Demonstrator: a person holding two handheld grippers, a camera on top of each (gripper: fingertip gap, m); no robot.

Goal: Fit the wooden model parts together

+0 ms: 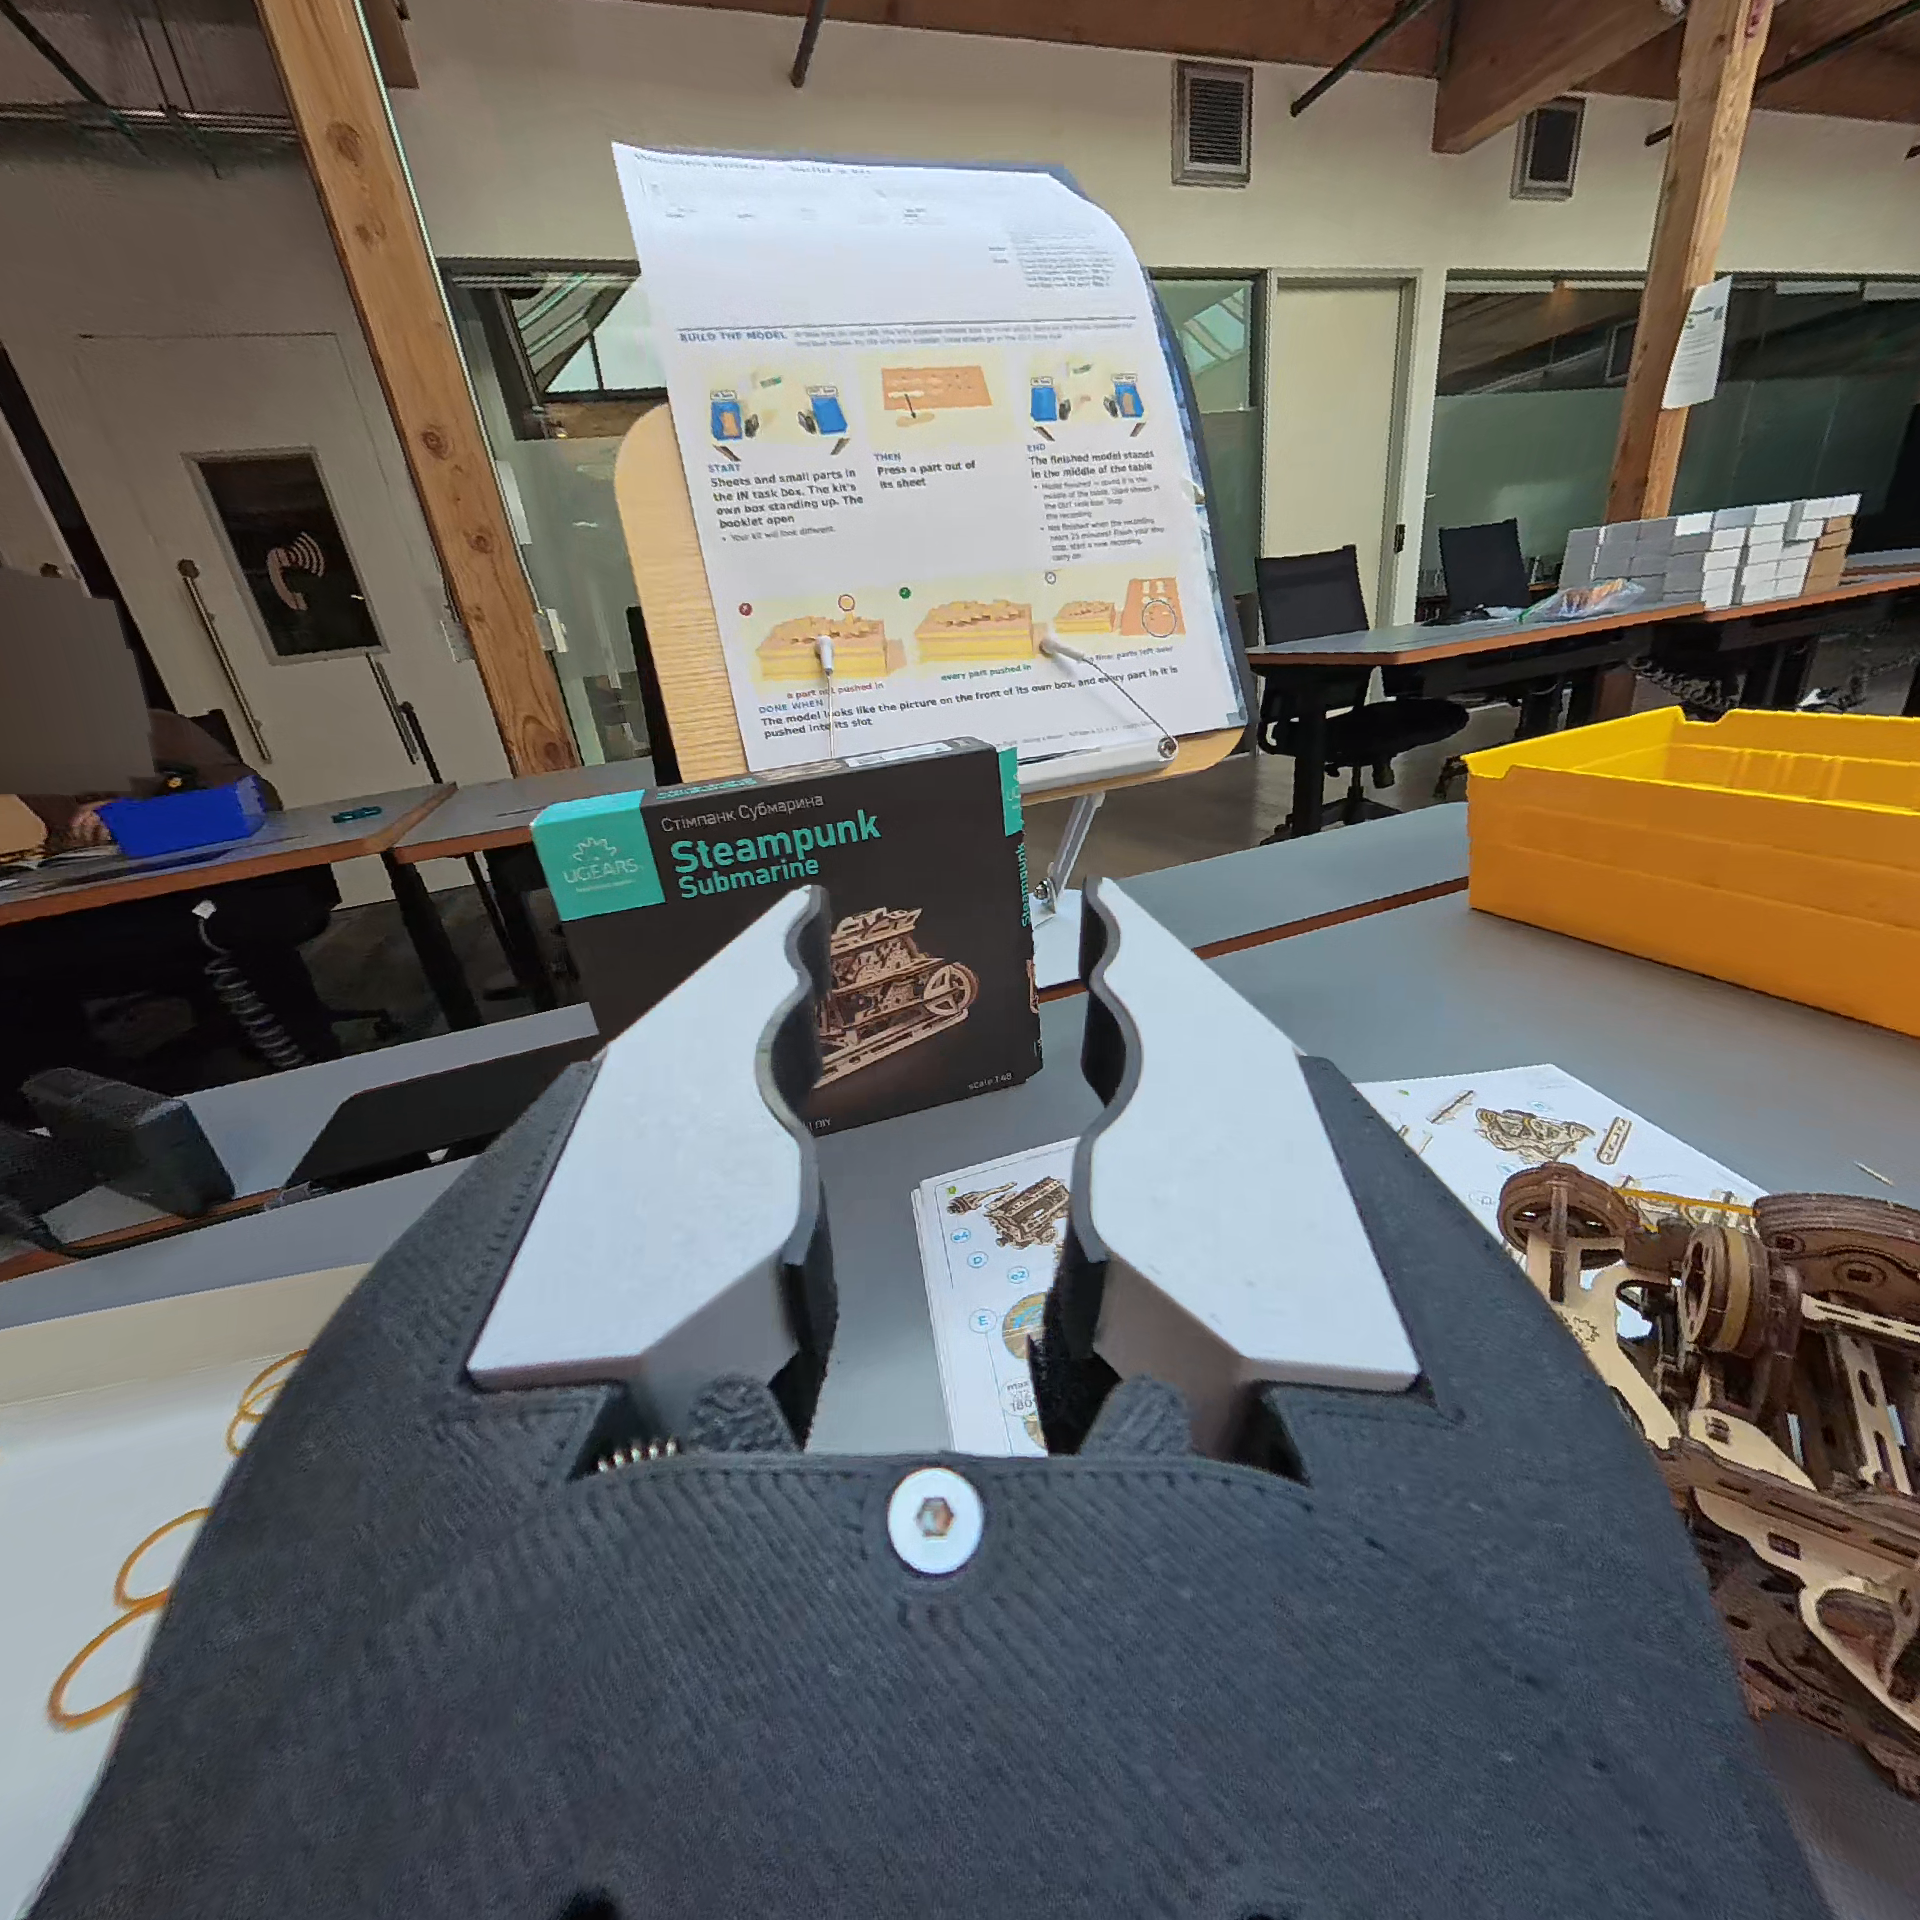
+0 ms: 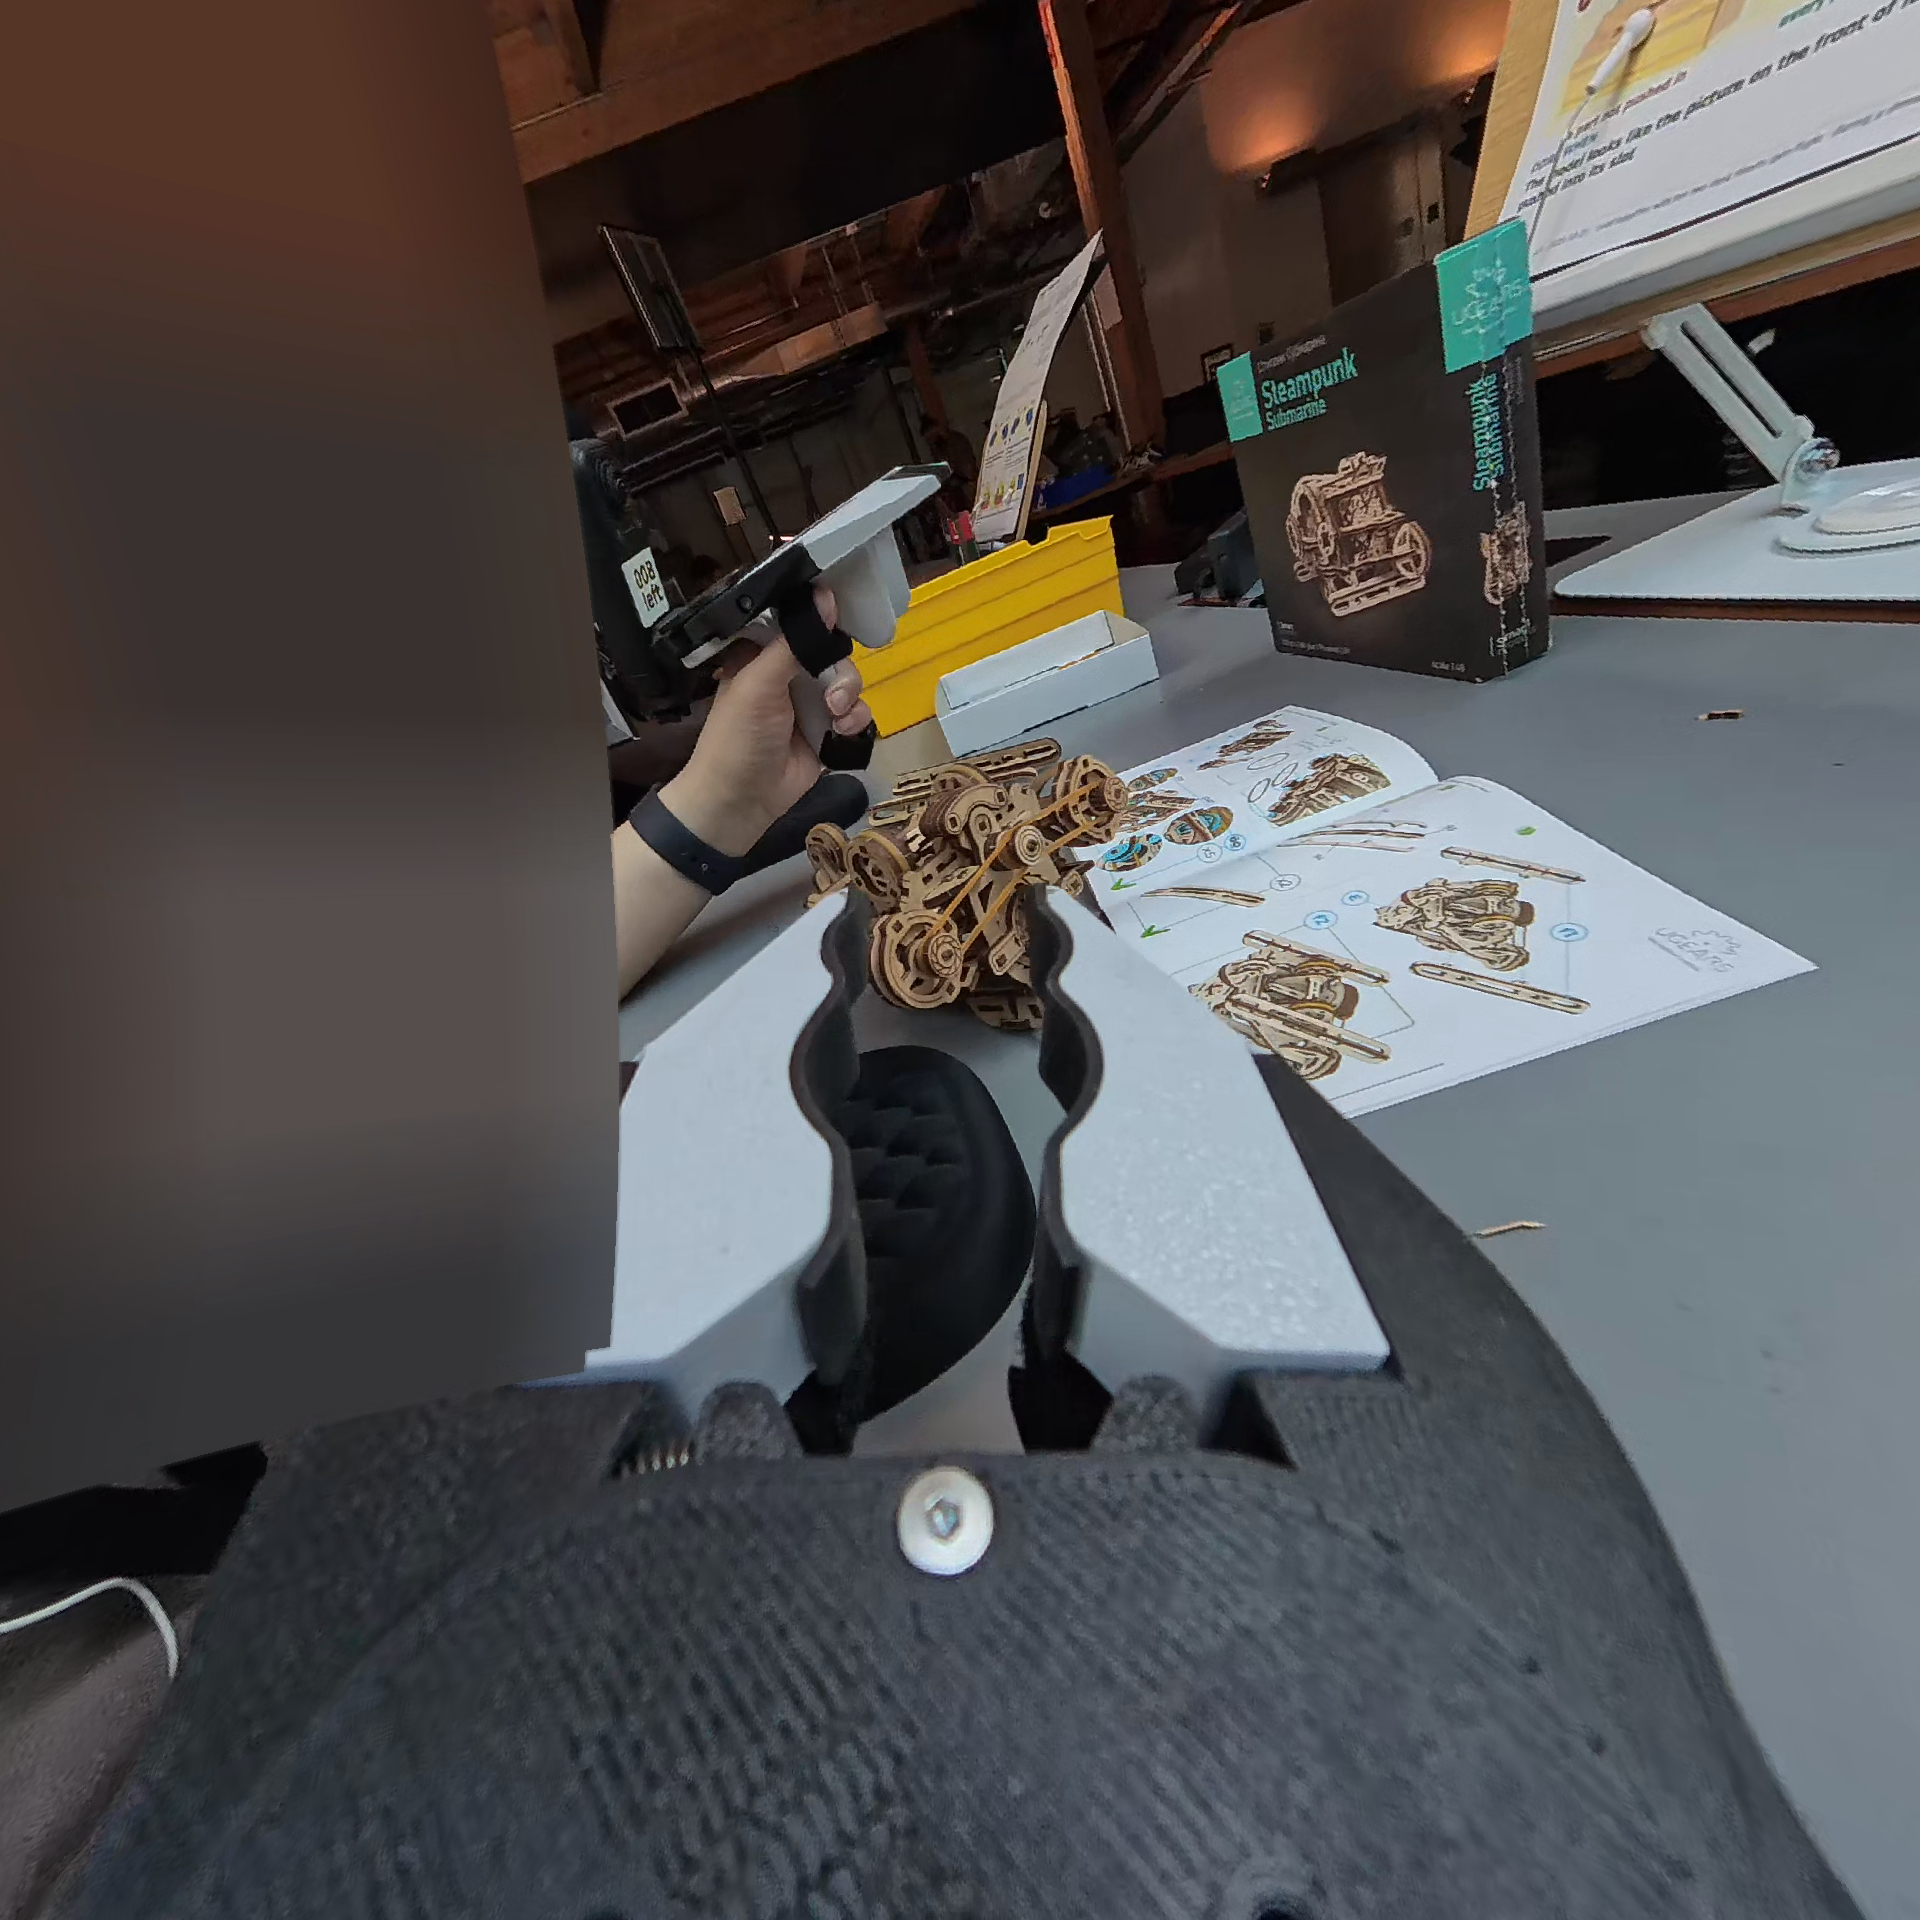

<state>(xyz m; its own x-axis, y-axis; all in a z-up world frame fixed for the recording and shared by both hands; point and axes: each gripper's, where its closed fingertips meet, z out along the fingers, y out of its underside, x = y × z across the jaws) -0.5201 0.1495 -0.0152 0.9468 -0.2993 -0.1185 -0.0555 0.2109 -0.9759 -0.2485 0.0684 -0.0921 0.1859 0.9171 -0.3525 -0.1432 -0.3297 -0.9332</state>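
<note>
The part-built wooden model point(image 2: 961, 852), with gears and a yellow rubber band, lies on the grey table point(image 2: 1662, 1195). My right gripper point(image 2: 945, 920) is open and low, its tips on either side of the model's near end; I cannot tell if they touch it. In the left wrist view the model point(image 1: 1766, 1403) lies at the right edge. My left gripper point(image 1: 951, 914) is open and empty, raised and pointing at the kit box point(image 1: 810, 935). It also shows in the right wrist view point(image 2: 894, 509), held by a hand above and left of the model.
An open instruction booklet point(image 2: 1455, 914) lies right of the model. A yellow bin point(image 1: 1704, 831), a shallow white box point(image 2: 1049, 675) and a stand with an instruction sheet point(image 1: 914, 468) stand behind. Yellow rubber bands point(image 1: 156, 1558) lie at left. A black padded object point(image 2: 935, 1195) lies under my right gripper.
</note>
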